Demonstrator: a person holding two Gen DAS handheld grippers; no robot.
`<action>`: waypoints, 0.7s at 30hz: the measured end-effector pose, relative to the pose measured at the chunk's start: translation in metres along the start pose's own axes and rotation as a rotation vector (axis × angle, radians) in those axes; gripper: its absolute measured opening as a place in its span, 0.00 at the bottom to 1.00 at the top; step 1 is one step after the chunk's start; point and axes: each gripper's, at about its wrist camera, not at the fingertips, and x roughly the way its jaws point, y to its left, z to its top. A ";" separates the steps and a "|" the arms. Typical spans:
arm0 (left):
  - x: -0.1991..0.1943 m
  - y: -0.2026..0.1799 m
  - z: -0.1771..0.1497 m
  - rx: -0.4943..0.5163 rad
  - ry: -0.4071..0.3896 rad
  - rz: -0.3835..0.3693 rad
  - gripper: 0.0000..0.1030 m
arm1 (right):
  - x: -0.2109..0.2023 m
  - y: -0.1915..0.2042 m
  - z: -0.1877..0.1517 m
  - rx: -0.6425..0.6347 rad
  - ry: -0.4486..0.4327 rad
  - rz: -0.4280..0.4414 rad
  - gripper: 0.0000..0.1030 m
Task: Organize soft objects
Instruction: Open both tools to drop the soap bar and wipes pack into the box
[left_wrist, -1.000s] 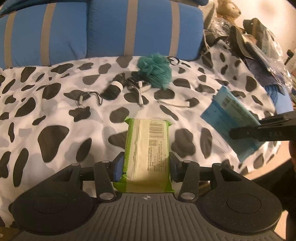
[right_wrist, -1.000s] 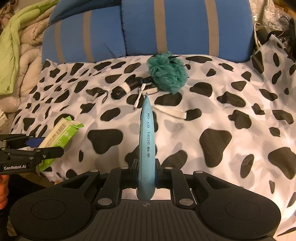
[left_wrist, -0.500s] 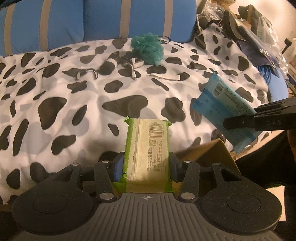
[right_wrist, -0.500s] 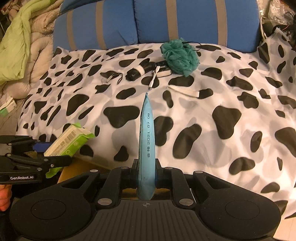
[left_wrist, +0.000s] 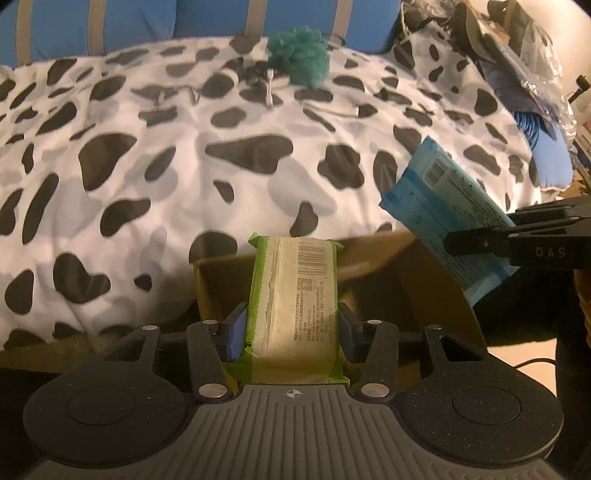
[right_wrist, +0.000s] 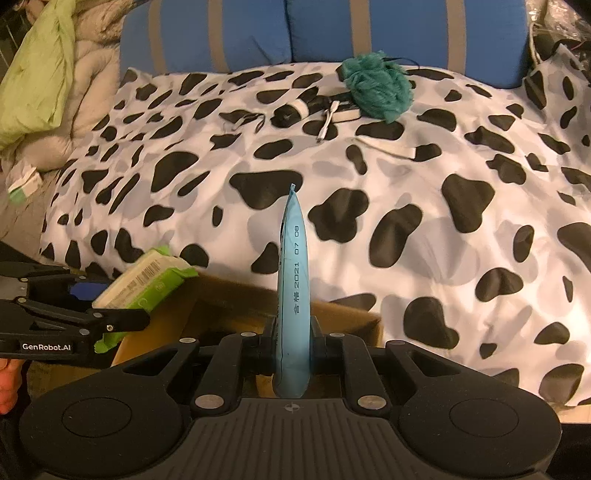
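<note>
My left gripper is shut on a green soft pack with a barcode, held above an open cardboard box at the bed's near edge. That pack and the left gripper also show at the lower left of the right wrist view. My right gripper is shut on a thin blue soft pack, seen edge-on over the box. From the left wrist view the blue pack hangs flat in the right gripper at the right.
A cow-print blanket covers the bed. A teal pouf, black items and cords lie near the blue striped cushions. Green and beige bedding is piled at left; clutter at right.
Both grippers have drawn back from the bed with their packs, so the blanket has slid away and the cardboard box has come into view beneath them. Grips are unchanged.
</note>
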 end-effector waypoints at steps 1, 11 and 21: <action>0.000 0.000 -0.001 -0.001 0.004 0.004 0.48 | 0.000 0.002 -0.001 -0.002 0.004 0.000 0.17; -0.003 0.014 0.003 -0.096 -0.012 0.016 0.64 | 0.006 0.009 -0.006 -0.027 0.049 -0.008 0.17; -0.004 0.017 0.007 -0.130 -0.042 0.033 0.64 | 0.009 0.020 -0.004 -0.092 0.071 0.033 0.70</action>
